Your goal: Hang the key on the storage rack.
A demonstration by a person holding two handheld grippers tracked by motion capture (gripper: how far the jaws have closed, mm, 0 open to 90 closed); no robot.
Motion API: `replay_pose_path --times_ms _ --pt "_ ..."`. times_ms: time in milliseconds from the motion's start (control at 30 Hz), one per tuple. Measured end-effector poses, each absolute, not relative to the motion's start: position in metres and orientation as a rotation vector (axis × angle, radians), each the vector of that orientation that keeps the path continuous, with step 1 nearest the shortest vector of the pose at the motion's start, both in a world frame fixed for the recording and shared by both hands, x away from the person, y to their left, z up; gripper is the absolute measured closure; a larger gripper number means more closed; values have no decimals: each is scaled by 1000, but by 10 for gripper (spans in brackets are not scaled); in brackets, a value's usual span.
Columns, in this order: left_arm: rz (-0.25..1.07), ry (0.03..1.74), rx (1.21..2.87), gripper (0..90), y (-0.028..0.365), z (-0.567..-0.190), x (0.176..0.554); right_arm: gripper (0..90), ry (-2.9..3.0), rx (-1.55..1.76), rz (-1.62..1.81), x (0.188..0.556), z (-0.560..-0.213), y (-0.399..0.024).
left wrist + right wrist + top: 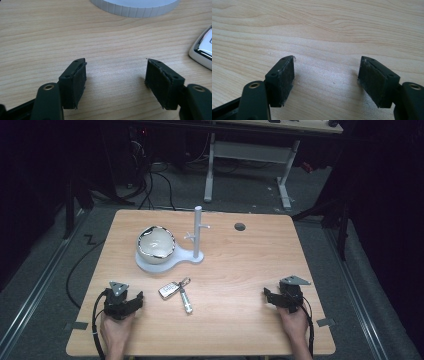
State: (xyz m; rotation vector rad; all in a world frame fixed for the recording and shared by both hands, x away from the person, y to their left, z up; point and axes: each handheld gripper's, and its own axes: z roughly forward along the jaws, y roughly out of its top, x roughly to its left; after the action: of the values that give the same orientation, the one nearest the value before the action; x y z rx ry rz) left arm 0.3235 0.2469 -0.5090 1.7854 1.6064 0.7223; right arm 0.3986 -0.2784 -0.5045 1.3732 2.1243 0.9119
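No writing can be read on anything here; the silver key fob [169,290] has marks too small to make out. A white bowl [156,245] with a dark, glinting rim sits on the round end of a white stand [144,265], and what the bowl holds cannot be told. A white post [198,232] with short pegs rises from the stand's narrow end. The key fob lies on the worktop [240,270] just in front of the stand, joined by a ring to a small metal cylinder [186,301]. The left tongs [136,301] rest low near the front edge, beside the fob, jaws apart with nothing between them. The right tongs [268,296] lie well apart at the other side, jaws wide over bare wood, each held in a hand
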Motion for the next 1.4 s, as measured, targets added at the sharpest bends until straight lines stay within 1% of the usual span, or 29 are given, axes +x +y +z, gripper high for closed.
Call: replay_pose_path --times_ms 267,300,433,567,700,867,1400 --pt "696 1532 1787 285 239 -507 319 292 2124 1374 912 399 -504 -278" --pt "671 1521 1800 279 236 -507 319 292 2124 1374 912 399 -504 -278" --pt "642 1482 1833 269 229 -506 318 292 2124 1374 912 399 -504 -278" --pt "602 1455 1830 256 224 -504 316 292 2124 1373 912 399 -504 -278" --pt "560 1393 1861 241 210 -502 318 292 2124 1374 912 399 -504 -278" --pt "538 1354 1887 239 197 -502 321 292 2124 1374 912 399 -504 -278" --pt "545 1292 1960 243 173 -497 344 292 2124 1373 912 399 -504 -278"
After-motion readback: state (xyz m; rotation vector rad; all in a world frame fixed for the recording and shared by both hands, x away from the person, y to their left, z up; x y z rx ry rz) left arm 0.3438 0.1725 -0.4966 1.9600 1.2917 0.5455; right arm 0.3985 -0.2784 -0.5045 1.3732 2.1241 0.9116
